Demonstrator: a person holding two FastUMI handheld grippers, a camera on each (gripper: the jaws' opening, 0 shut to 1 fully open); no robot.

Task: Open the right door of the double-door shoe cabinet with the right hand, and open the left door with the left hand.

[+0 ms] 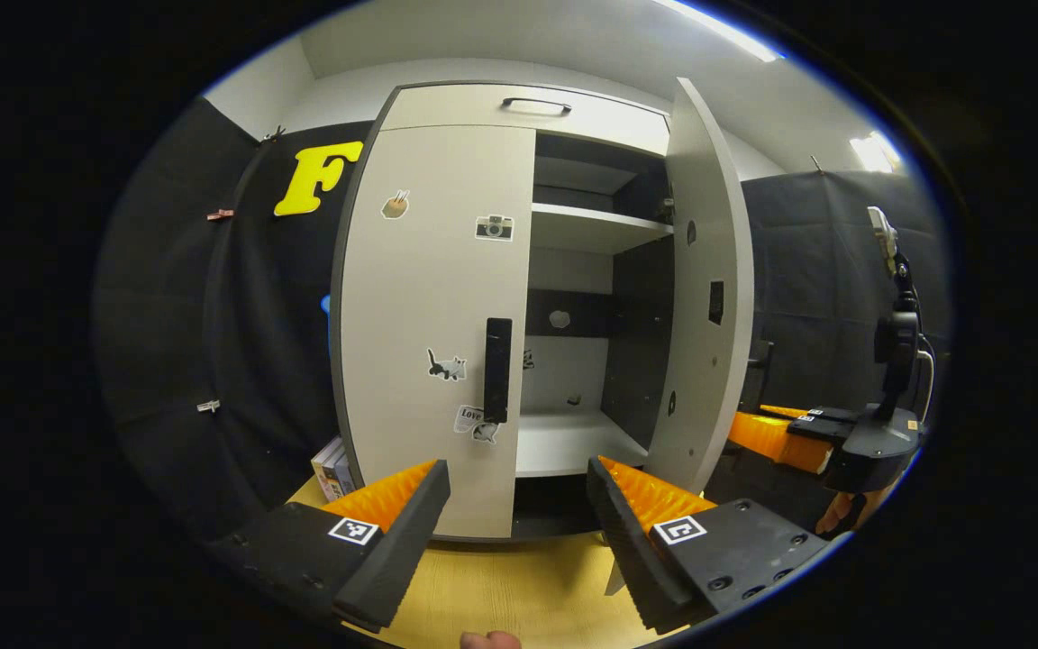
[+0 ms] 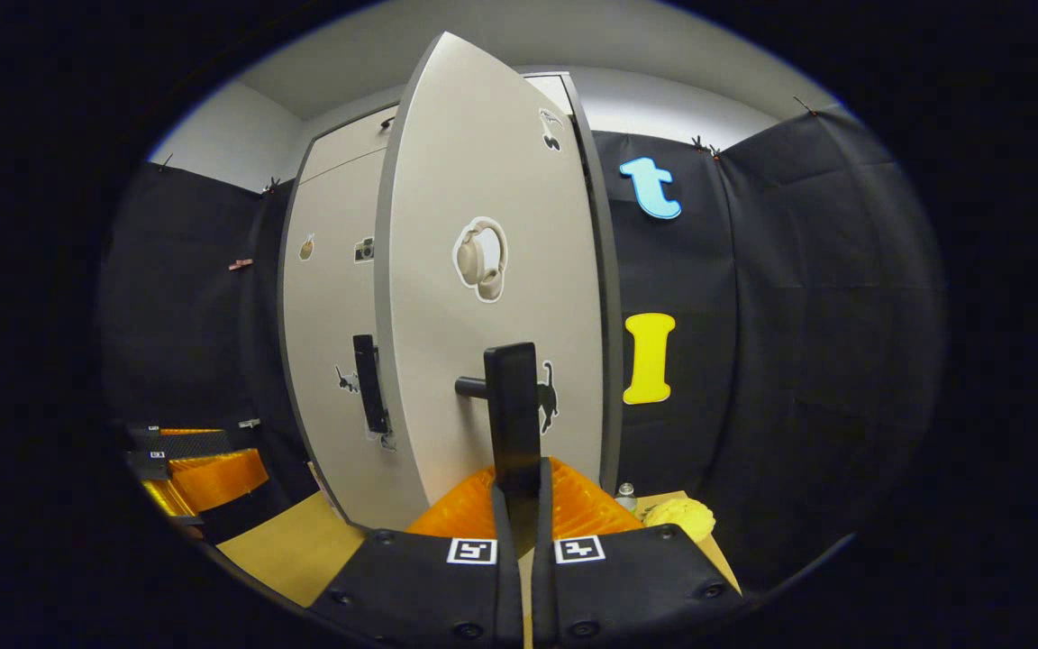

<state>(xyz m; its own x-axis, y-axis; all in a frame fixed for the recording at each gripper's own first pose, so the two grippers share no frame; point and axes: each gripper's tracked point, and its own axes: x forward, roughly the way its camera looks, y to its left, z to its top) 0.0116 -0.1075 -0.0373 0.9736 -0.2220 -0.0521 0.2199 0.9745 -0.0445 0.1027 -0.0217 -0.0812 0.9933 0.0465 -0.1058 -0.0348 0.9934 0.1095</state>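
I have the right gripper clenched on the black bar handle of the right door, both fingers pressing its lower end, and that door stands swung well out from the shoe cabinet. In the left gripper view the same door shows edge-on, with the shelves bare behind it, and the right gripper sits beyond it at the far right.

My left gripper is released, fingers spread wide, hanging short of the left door, which sits flush and shut. Its vertical handle lies above the gap between my fingers, near the door's inner edge and not yet touched.

I'd judge the right half done or nearly so, and the left half not begun.

Risks from here, as I see them:
- The handle is narrow and stands close to the door face; if I come in tilted, one finger could strike the panel and the grip would close on nothing
- The left handle sits beside the open compartment, so drifting right puts a finger inside the cabinet rather than around the bar
- Pulling straight back instead of following the hinge arc could make the fingers slide off
- Dragging the right door further while I attend to the left could strain its hinge
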